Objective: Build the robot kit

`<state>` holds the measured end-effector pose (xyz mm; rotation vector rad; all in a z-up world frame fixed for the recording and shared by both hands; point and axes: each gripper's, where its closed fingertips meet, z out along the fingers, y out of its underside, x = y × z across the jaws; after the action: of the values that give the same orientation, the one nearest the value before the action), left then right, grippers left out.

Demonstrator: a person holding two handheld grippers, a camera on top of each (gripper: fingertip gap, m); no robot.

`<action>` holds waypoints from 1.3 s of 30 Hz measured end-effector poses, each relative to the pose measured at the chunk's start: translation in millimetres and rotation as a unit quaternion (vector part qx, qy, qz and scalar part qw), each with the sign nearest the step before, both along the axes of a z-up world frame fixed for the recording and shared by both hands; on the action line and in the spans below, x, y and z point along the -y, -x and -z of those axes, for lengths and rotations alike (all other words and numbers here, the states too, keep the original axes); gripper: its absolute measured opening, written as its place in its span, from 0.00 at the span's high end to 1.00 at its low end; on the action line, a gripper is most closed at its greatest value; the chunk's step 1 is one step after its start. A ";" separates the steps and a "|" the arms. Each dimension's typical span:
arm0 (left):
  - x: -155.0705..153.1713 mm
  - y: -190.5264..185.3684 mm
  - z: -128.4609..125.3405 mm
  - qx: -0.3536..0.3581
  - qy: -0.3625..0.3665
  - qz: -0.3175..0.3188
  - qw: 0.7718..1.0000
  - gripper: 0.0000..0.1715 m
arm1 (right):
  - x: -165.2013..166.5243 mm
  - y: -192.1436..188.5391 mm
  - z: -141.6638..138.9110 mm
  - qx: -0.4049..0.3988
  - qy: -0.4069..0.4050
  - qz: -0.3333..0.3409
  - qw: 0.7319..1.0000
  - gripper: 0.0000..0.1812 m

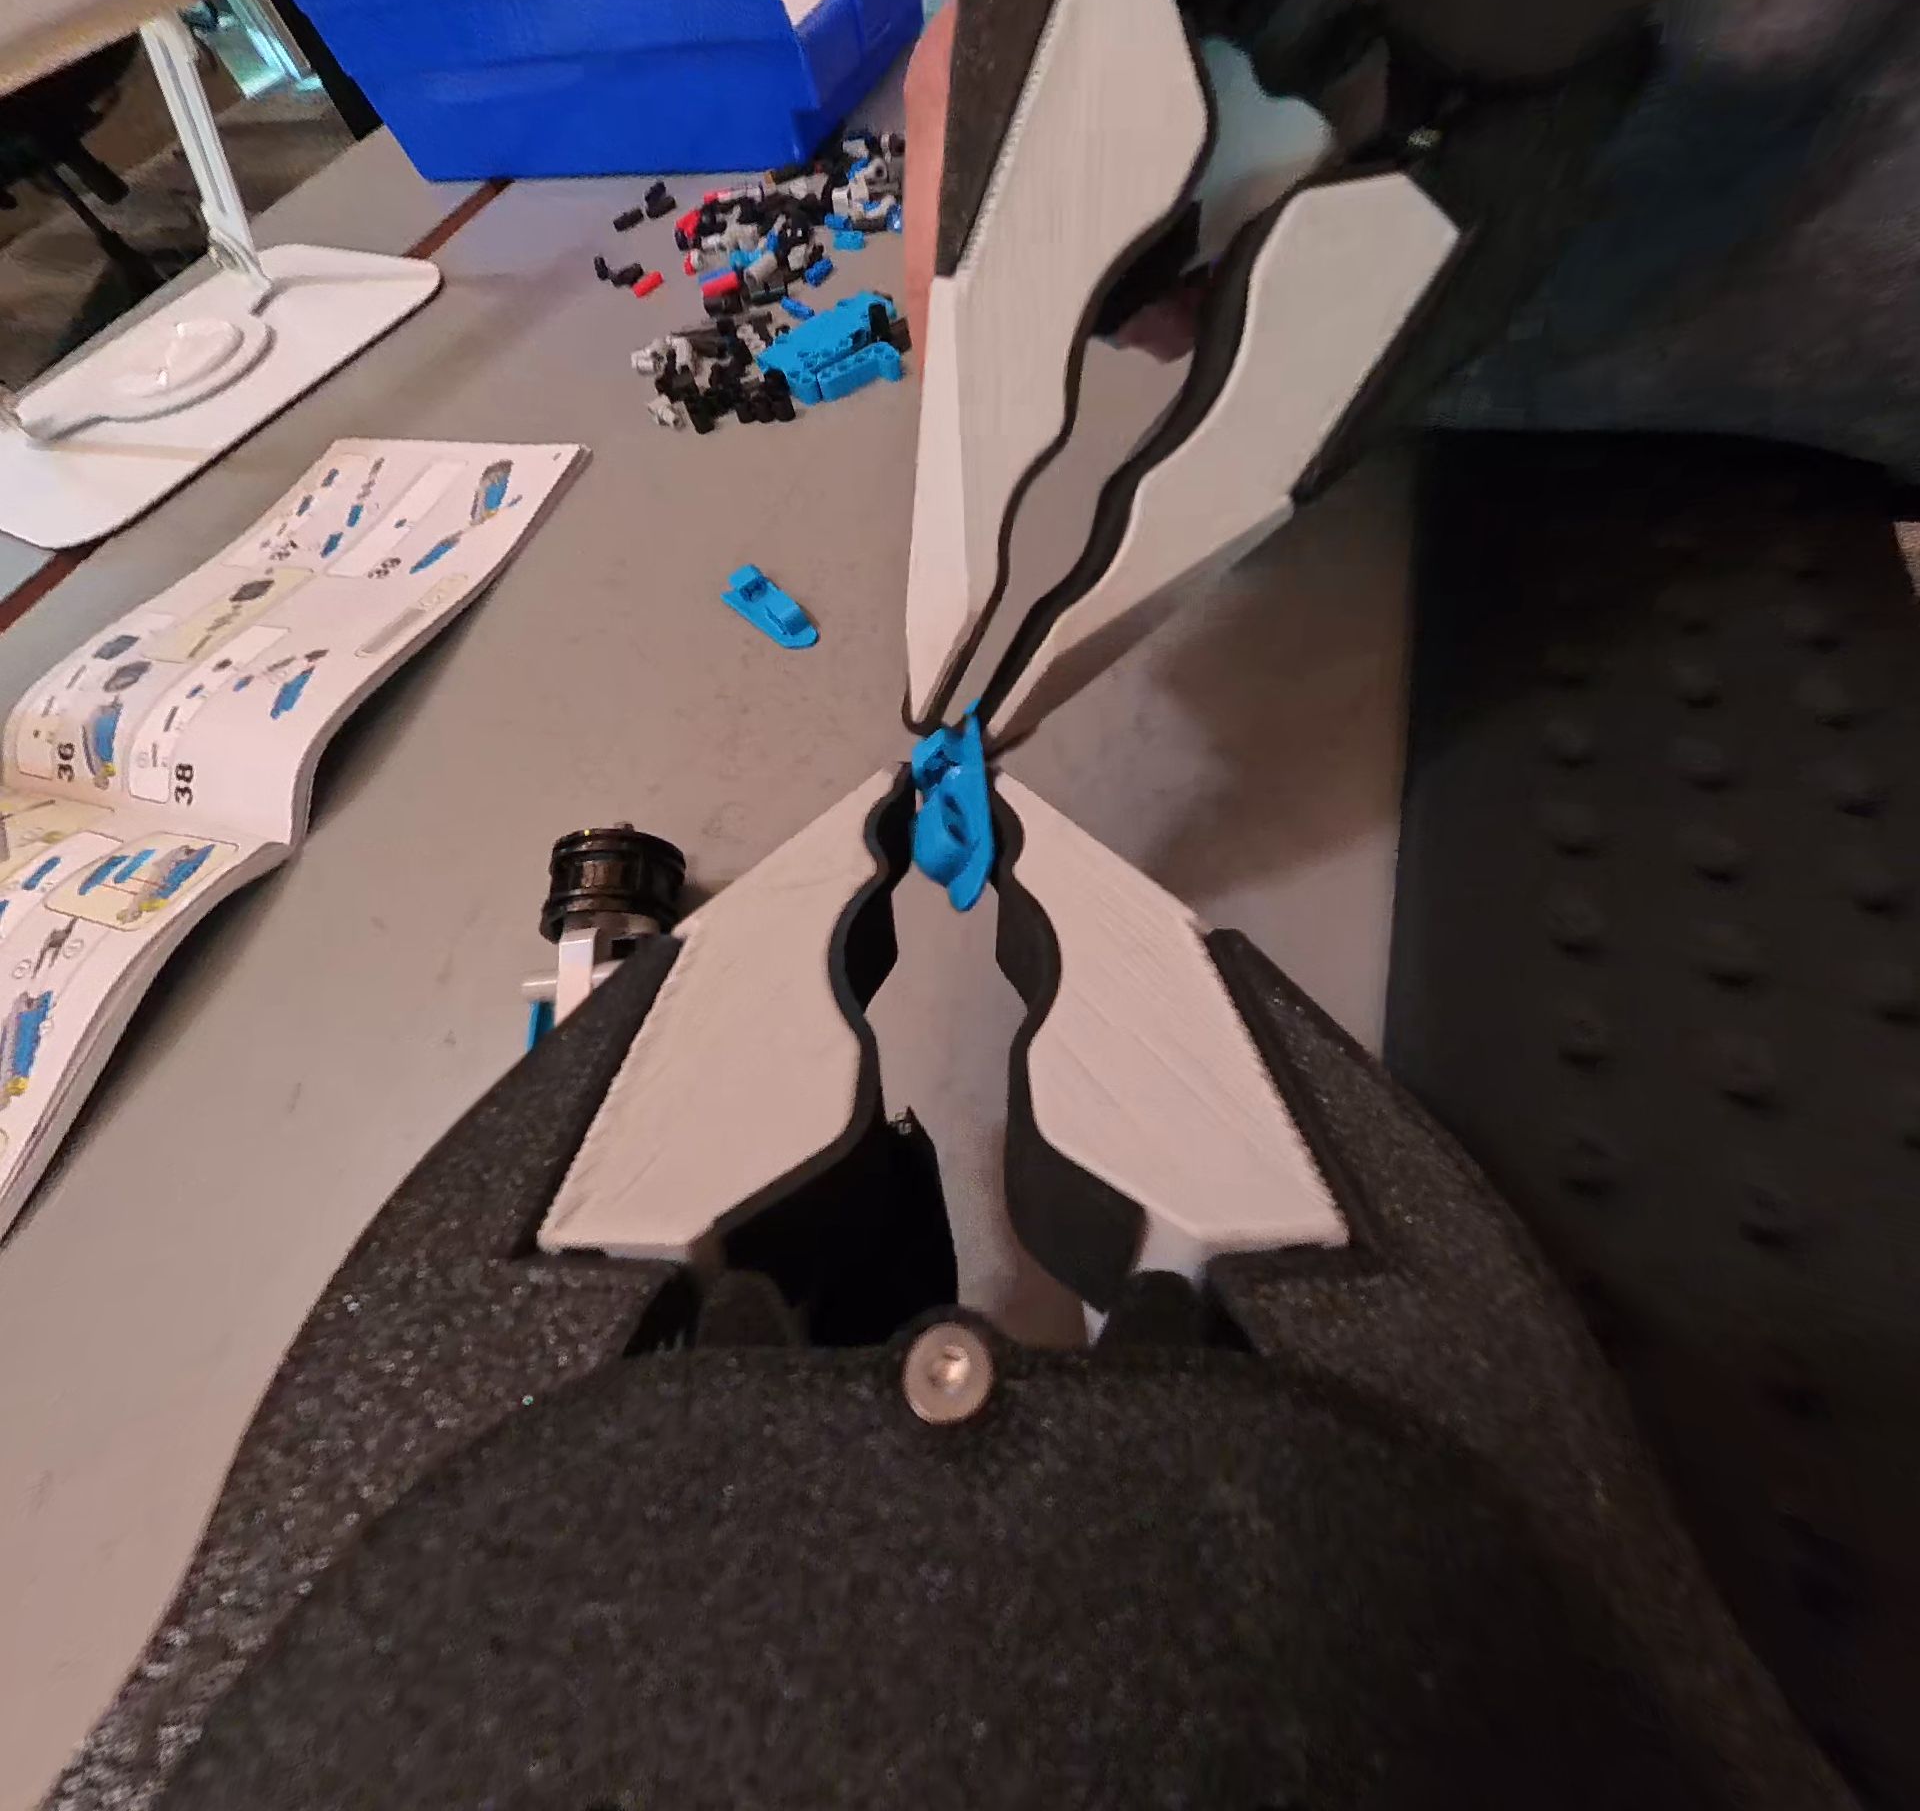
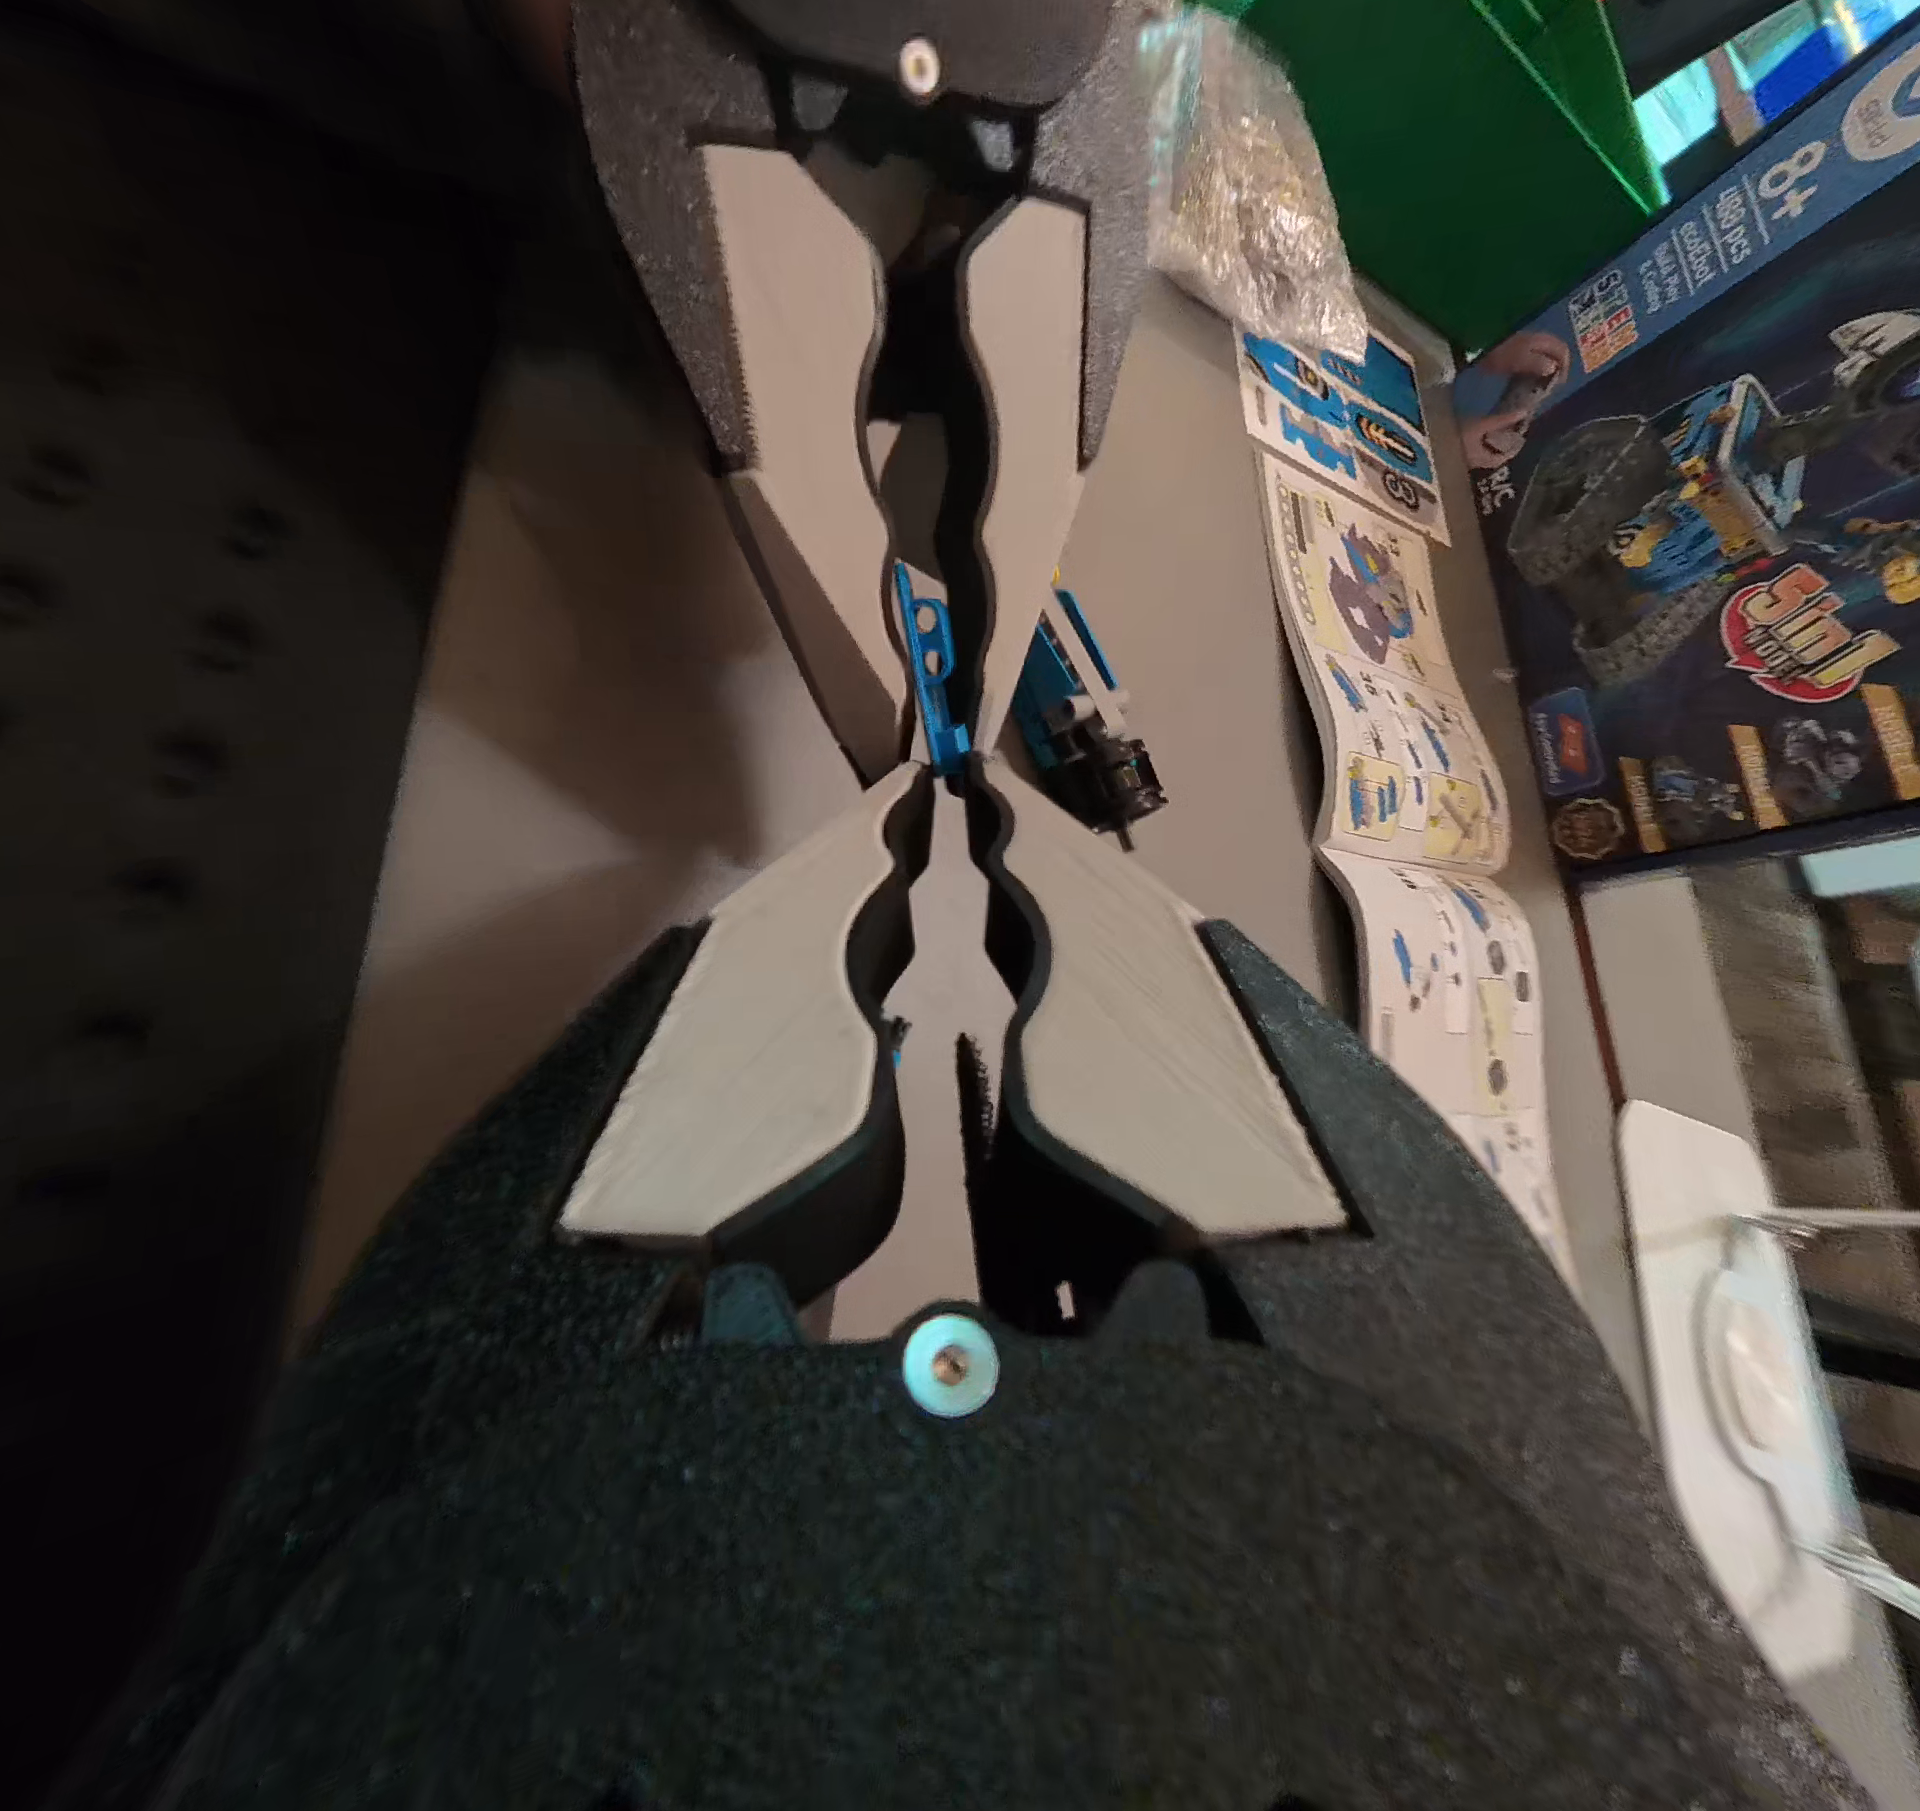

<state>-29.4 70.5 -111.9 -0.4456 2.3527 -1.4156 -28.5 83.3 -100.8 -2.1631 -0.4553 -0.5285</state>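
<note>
My left gripper point(image 1: 948, 774) reaches up from the bottom of the left wrist view and is shut on a small blue building piece point(image 1: 951, 826) above the grey table point(image 1: 520, 930). My right gripper point(image 1: 956, 719) comes in from the top, tip to tip with the left, and pinches the upper end of the same piece. In the right wrist view my right gripper point(image 2: 943, 774) is at the bottom. The blue piece point(image 2: 928, 660) sits between the fingers of the left gripper point(image 2: 940, 745) opposite. A partly built blue and black model with a wheel point(image 2: 1091, 733) lies just beyond.
A blue bin point(image 1: 582, 26), a pile of small pieces point(image 1: 769, 286), a loose blue piece point(image 1: 769, 608), an open instruction booklet point(image 1: 208, 701), a white stand base point(image 1: 208, 348) and a black wheel point(image 1: 613, 878) are on the table. The set's box point(image 2: 1714, 566), green bins point(image 2: 1455, 99) and a plastic bag point(image 2: 1247, 203) stand to the right. My left and right fingertips are right by each other.
</note>
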 end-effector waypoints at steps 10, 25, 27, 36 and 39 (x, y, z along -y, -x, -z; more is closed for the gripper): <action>8.6 20.3 -12.0 0.051 0.013 0.056 0.997 0.93 | 12.4 20.8 -4.6 -0.203 -0.031 -0.059 0.977 0.97; 10.3 18.5 -0.6 0.070 -0.032 0.055 0.995 0.96 | 13.8 19.5 7.3 -0.195 -0.002 -0.049 0.980 0.97; 8.8 14.4 0.2 0.074 -0.041 0.044 0.995 0.96 | 13.2 15.4 8.2 -0.179 -0.003 -0.038 0.983 0.97; -15.0 -13.1 -4.5 0.056 -0.030 -0.039 0.997 0.96 | 44.9 -16.5 26.0 -0.234 0.031 0.053 0.970 0.85; -20.9 -20.1 -8.3 0.038 -0.006 -0.061 0.997 0.96 | 62.3 -27.4 42.1 -0.252 0.038 0.108 0.961 0.85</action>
<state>-9.3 91.4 -103.6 -0.5152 2.2330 -1.3388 -1.1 21.0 -142.9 -2.3291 0.0416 -0.0584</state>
